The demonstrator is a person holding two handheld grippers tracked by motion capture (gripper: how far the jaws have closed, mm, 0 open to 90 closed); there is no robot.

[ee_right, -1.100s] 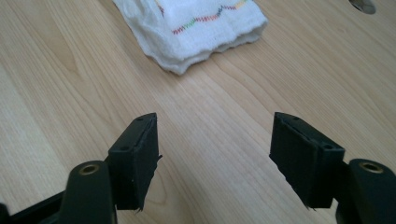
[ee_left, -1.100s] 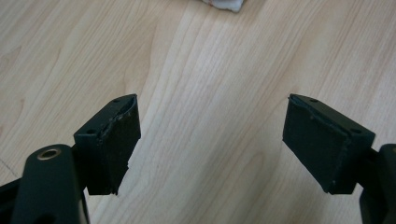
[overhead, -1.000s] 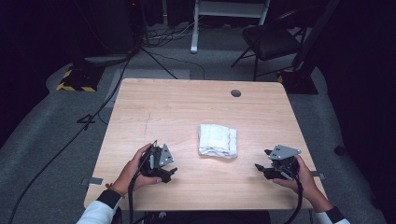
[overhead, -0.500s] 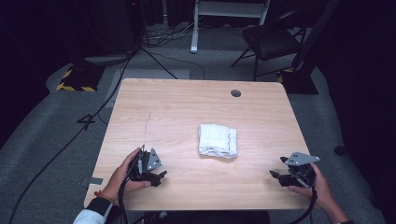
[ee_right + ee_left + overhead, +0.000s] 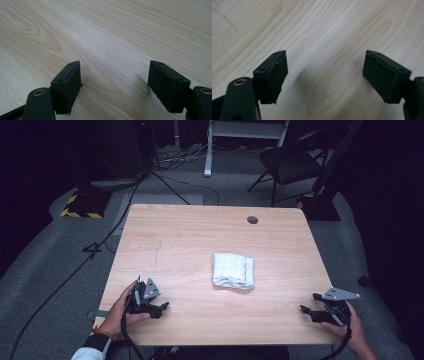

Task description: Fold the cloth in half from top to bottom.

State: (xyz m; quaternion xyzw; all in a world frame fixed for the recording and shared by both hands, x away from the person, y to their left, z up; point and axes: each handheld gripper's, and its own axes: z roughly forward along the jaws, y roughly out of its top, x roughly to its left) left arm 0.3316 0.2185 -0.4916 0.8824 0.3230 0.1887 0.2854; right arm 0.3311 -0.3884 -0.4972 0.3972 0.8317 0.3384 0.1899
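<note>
table (image 5: 200, 235): light wood, with a round hole (image 5: 252, 220) near its far edge
chair (image 5: 290, 165): dark, beyond the table's far right corner
cable (image 5: 60, 285): on the floor left of the table

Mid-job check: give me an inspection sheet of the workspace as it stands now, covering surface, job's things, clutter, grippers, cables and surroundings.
Surface: wooden table, pale grain, with a round hole near the far edge.
Job's things: folded white cloth lying flat mid-table, apart from both grippers.
Clutter: nothing seen.
Grippers: left gripper open near the front left edge, nothing between its jaws; right gripper open at the front right corner, its jaws have just been opening, nothing between them.
Cables: one cable trails from the left gripper; floor cables beyond the table.
Surroundings: grey floor, chair and white stand behind.
</note>
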